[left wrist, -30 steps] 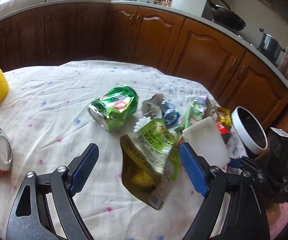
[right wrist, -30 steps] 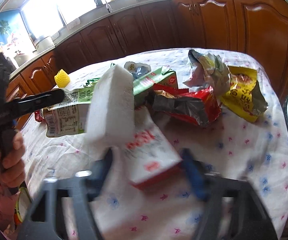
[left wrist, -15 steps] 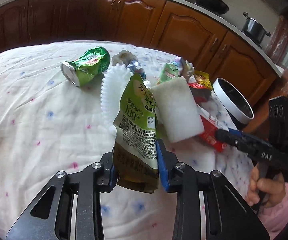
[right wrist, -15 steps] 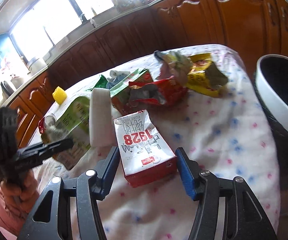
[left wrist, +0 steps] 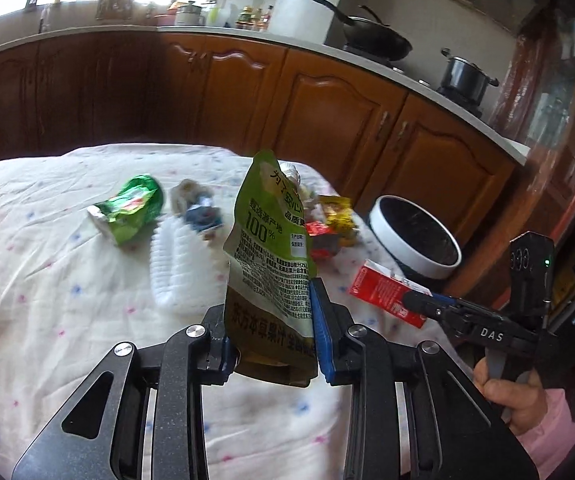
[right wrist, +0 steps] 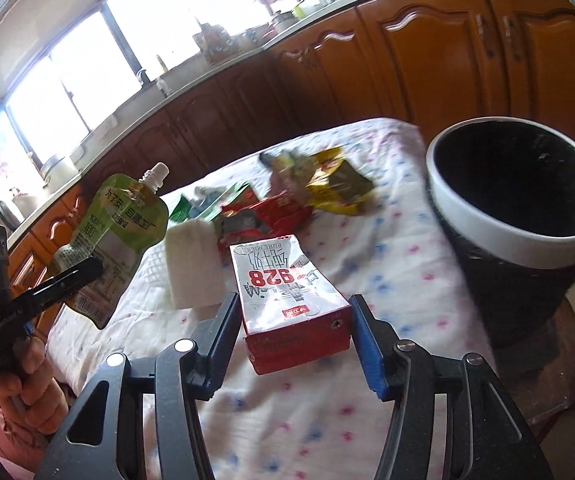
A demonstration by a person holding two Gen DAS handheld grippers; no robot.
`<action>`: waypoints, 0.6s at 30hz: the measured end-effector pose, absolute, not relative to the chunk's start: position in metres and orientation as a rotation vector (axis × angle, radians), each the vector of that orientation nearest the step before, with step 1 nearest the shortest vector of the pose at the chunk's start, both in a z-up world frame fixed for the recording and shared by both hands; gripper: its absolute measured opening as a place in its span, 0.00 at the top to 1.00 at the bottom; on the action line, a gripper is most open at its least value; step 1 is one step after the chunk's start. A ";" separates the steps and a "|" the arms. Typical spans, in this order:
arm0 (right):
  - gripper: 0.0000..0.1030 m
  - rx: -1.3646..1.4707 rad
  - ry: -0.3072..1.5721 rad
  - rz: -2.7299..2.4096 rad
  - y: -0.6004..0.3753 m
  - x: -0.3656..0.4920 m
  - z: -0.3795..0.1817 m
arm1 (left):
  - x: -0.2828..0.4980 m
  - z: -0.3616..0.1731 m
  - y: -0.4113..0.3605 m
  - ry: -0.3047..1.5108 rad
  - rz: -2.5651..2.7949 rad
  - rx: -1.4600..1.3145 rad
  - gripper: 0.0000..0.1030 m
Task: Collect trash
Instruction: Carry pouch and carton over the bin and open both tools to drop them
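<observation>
my left gripper [left wrist: 273, 336] fingers pinching one green juice pouch [left wrist: 271, 248] upright off the counter [left wrist: 67, 280], right gripper [right wrist: 293, 328] fingers clamped round one red milk carton [right wrist: 287, 288], one bin [right wrist: 515, 216] far right, one crushed green can [left wrist: 131, 208] far left

Milk carton [right wrist: 291, 300] between gripper [right wrist: 293, 330] fingers — bin [right wrist: 515, 216] beside.

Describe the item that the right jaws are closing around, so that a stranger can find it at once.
Start at the black bin with the white rim beside the table, then look to the flowered tablecloth next to it. Nearest the right gripper, between its jaws, is a milk carton. Unlike the crumpled wrappers behind it, it is a white box with a red base and red "1928".
</observation>
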State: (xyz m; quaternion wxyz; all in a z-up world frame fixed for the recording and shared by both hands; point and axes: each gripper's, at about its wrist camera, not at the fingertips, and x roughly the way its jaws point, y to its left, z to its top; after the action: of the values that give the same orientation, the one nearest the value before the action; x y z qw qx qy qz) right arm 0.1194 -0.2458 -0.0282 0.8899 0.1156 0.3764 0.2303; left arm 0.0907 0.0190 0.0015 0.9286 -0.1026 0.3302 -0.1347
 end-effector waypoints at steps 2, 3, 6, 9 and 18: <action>0.47 0.251 0.771 0.453 -0.258 0.118 -0.026 | 0.096 0.002 0.007 0.680 -0.302 -0.202 0.72; 0.47 0.258 0.766 0.439 -0.264 0.118 -0.024 | 0.099 0.003 0.000 0.683 -0.319 -0.198 0.72; 0.47 0.268 0.746 0.396 -0.282 0.118 -0.018 | 0.108 0.004 -0.020 0.689 -0.361 -0.185 0.72; 0.47 0.274 0.736 0.344 -0.301 0.119 -0.013 | 0.116 0.003 -0.039 0.695 -0.397 -0.166 0.72; 0.48 0.308 0.698 0.233 -0.353 0.130 -0.001 | 0.143 0.002 -0.090 0.740 -0.480 -0.108 0.72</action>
State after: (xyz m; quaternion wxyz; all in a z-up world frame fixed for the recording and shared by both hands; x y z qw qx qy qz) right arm 0.1299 -0.3529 -0.0010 0.9215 0.1500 0.3399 0.1135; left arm 0.1429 -0.0900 0.0022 0.9029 -0.0524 0.3580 -0.2320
